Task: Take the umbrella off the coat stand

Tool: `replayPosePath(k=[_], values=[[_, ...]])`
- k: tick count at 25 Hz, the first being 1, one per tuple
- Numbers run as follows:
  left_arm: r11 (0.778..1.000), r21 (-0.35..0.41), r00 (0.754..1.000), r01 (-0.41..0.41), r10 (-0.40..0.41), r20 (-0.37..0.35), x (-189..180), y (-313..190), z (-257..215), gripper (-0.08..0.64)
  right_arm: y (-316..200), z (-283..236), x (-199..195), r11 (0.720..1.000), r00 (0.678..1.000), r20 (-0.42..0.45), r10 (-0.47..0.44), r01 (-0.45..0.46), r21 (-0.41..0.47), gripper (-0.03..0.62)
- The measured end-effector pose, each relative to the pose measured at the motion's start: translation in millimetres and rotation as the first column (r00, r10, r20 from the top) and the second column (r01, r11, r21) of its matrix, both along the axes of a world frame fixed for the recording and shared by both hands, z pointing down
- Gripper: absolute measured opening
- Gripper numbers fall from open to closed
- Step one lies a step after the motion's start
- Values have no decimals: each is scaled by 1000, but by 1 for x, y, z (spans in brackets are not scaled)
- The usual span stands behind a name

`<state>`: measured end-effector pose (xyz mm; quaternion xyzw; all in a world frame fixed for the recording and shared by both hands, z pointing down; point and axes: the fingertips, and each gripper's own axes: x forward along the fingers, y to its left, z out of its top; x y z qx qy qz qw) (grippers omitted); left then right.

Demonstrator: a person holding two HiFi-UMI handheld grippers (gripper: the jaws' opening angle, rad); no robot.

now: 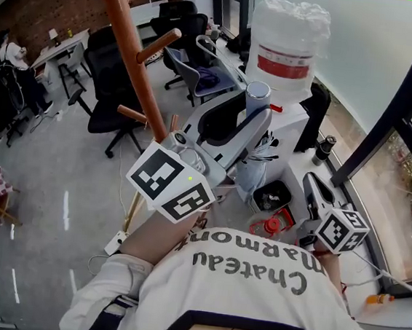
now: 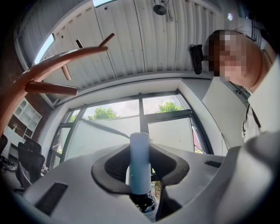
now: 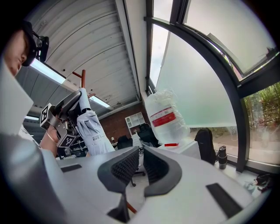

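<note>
My left gripper (image 1: 259, 115) is shut on the pale blue handle (image 2: 140, 162) of the folded umbrella (image 1: 253, 166). The handle stands upright between the pads, and the light canopy (image 3: 94, 131) hangs below it. The wooden coat stand (image 1: 130, 50) rises to the left, and its pegs (image 2: 50, 88) are apart from the umbrella. My right gripper (image 1: 312, 183) is held level at the right, with its jaws almost together and nothing between them (image 3: 141, 153).
A white water dispenser with a large bottle (image 1: 288, 45) stands just behind the umbrella. Black office chairs (image 1: 111, 92) and desks fill the room to the left. A window wall with dark frames (image 1: 395, 107) runs along the right. A red item (image 1: 277, 223) lies on the floor.
</note>
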<state>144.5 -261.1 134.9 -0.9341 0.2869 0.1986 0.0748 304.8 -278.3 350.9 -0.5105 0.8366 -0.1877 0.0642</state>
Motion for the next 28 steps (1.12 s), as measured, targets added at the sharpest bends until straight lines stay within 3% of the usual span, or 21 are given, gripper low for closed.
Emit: replayPosePath(k=[7,16,24,28], values=[[998,-44,999,-46,45,-29,2,3,3,141,6,0,2,1000,1000,1,11,-11,-5,48],[998,-68,1000,-18,17,-25,-16,4,15,143,2,-4,-18,999,999,-7,-36,36,-8,48],[990,-103,995,95,-96,1,-59,12,39,141,-5,-11,-61,991,991,-8,-131,131,27,46],[974,-100,979,201,-199,32,-88,19,48,141,-6,-31,-88,971,976,46,-213,206,125,46]])
